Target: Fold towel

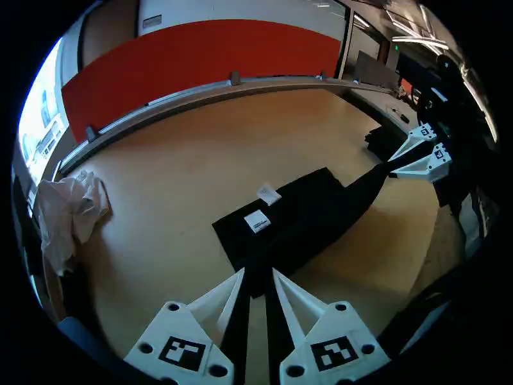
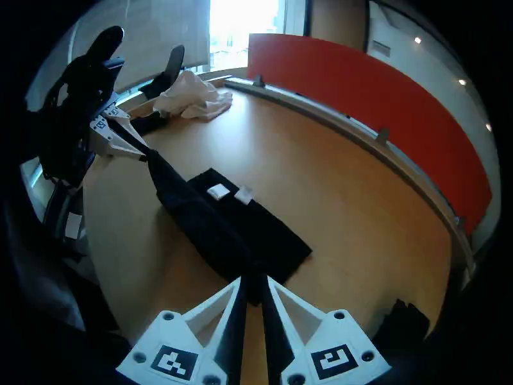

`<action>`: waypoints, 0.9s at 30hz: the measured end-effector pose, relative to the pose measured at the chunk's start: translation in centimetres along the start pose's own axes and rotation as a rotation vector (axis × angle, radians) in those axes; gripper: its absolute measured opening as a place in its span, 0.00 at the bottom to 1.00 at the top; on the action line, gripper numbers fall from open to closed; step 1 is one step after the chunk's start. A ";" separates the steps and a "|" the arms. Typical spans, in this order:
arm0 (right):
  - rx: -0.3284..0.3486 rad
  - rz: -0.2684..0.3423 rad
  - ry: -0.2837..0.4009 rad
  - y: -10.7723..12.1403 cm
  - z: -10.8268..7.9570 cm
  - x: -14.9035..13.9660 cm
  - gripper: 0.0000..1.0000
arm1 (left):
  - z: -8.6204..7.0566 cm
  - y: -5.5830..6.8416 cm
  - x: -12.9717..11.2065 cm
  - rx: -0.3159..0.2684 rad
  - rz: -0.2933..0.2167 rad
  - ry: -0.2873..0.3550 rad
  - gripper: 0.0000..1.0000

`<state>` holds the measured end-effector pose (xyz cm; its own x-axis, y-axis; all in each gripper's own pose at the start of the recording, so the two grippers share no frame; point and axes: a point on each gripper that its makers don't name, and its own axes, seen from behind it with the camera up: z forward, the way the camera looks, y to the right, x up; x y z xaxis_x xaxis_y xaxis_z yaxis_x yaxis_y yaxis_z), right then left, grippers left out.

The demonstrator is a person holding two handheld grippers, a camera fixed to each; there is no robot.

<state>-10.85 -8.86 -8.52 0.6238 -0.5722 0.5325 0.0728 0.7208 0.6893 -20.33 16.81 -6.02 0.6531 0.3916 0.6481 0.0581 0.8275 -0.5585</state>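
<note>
A black towel [image 1: 301, 212] with two white tags lies partly on the wooden table, one edge lifted and stretched taut between both grippers. My left gripper [image 1: 258, 279] is shut on one corner of that edge at the bottom of the left gripper view. Farther off in the same view, the right gripper [image 1: 392, 165] pinches the other corner. In the right gripper view, my right gripper [image 2: 254, 282] is shut on the black towel [image 2: 250, 224], and the left gripper [image 2: 142, 154] holds the far corner, carried by a dark-sleeved arm.
A crumpled white cloth [image 1: 67, 208] lies at the table's far end, seen also as a white cloth [image 2: 192, 96] by the window. A red partition [image 1: 192, 58] runs along the table's back edge. A dark folded pile [image 1: 385, 138] sits near the right gripper.
</note>
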 end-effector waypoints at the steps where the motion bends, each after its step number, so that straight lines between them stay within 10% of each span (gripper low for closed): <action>1: 0.000 0.003 -0.004 0.2 0.2 0.0 0.14 | 0.3 -0.1 0.1 0.001 0.000 -0.003 0.14; 27: 0.020 0.066 -0.110 3.1 6.2 -2.4 0.15 | 7.1 -2.0 -1.2 -0.004 0.008 -0.060 0.14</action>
<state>-16.98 -7.70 -4.62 0.5378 -0.5635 0.6271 0.0179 0.7513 0.6597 -26.61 17.59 -1.97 0.6071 0.4217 0.6735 0.0562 0.8227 -0.5657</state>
